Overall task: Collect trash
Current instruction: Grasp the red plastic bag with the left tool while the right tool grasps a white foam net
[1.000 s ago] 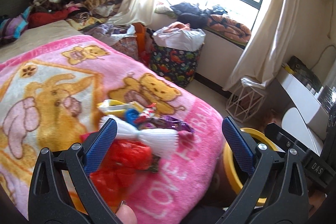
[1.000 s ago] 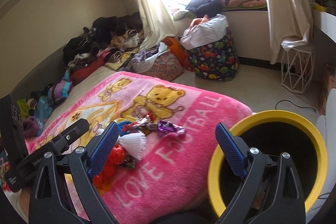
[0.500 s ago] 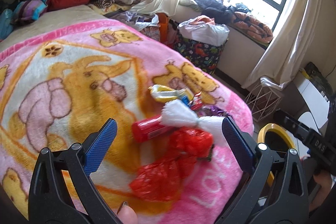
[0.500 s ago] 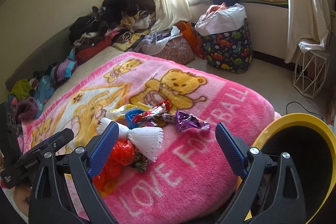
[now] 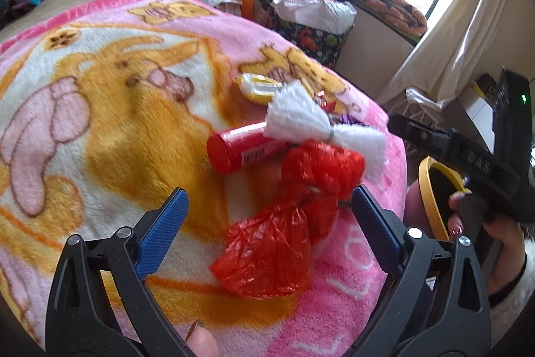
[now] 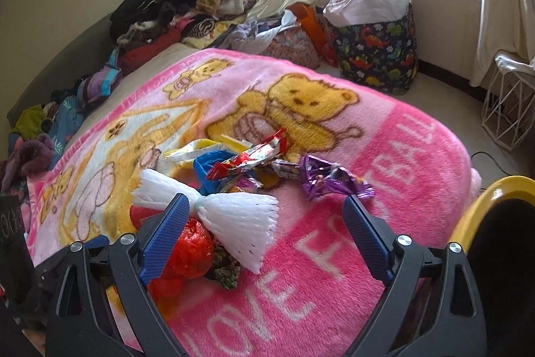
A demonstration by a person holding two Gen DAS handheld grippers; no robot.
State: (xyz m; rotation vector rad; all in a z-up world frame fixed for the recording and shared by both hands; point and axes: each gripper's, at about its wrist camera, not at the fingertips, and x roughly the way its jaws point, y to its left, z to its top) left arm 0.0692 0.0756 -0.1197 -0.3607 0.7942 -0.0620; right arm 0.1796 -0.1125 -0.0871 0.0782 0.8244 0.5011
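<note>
Red plastic bag (image 5: 287, 223) framed by the wide-open left gripper (image 5: 267, 209).
Right gripper (image 6: 264, 213), spread and empty, is held beside the yellow-rimmed bin (image 6: 481, 199) for drop-off.

On the blanket (image 6: 384, 136) the trash lies heaped: the foam net (image 6: 234, 216) rests on the crumpled bag (image 5: 284, 230), wrappers (image 6: 254, 156) behind them, the bin (image 6: 495, 223) right of the bed.

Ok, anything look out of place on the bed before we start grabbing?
Yes: a heap of litter on the pink blanket, including a red plastic bag, white foam netting, a red tube and a purple wrapper. None has reached the yellow bin yet.
</note>
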